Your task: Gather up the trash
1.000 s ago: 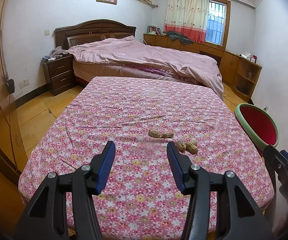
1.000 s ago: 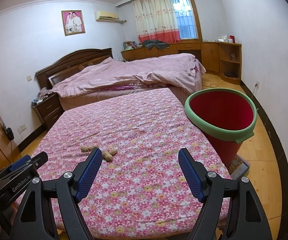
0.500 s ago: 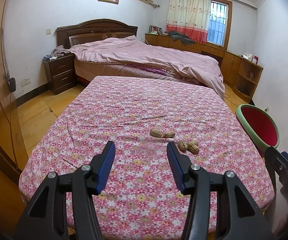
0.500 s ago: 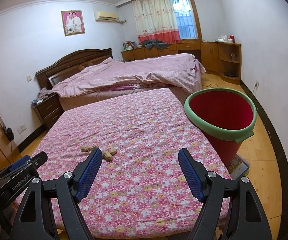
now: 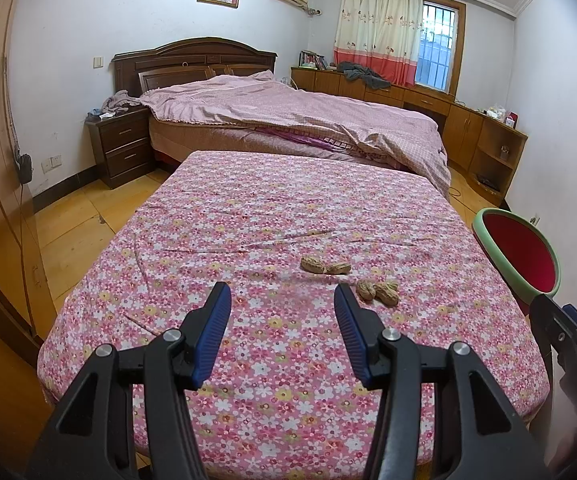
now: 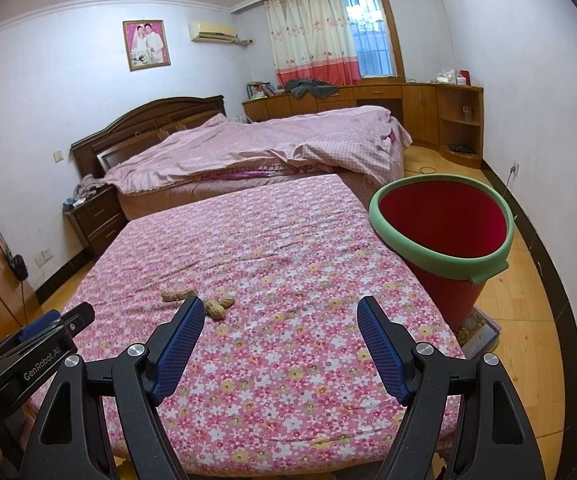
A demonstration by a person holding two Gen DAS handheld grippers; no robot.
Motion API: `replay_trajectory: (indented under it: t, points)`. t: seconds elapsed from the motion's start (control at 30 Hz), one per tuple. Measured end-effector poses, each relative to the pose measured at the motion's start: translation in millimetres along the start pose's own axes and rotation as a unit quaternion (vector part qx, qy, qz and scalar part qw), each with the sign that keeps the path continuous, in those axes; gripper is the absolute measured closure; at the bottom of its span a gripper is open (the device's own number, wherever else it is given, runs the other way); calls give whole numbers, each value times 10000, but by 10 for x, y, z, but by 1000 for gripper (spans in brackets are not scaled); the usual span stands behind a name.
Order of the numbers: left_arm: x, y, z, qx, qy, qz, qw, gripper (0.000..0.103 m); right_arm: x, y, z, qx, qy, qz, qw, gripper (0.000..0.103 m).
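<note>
Open flowered bedspread [image 5: 272,216] lay flat ahead of both spread tongs, with only the peanut shells [image 5: 376,291] upon it. The red bin [image 6: 444,224] stood against the bed's right edge, its mouth unobstructed.

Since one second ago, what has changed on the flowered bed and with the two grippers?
Nothing was gripped or released. The left gripper drifted slightly; the right gripper stayed. Both jaws remain open. The peanut shells and red bin are unmoved.

Four tan peanut shells [image 5: 348,278] in two pairs; upright red, green-rimmed bin [image 6: 444,236] nearby
</note>
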State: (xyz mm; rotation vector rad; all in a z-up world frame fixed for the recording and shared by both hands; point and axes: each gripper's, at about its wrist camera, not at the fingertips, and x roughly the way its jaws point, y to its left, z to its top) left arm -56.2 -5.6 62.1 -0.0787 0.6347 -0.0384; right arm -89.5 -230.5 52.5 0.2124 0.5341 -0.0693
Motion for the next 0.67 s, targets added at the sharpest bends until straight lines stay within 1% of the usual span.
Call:
replay_trajectory:
  t: [0.67]
  points:
    - [0, -25, -15, 51, 20, 16, 10000, 49, 16, -29, -27, 28, 46, 2, 10000, 24]
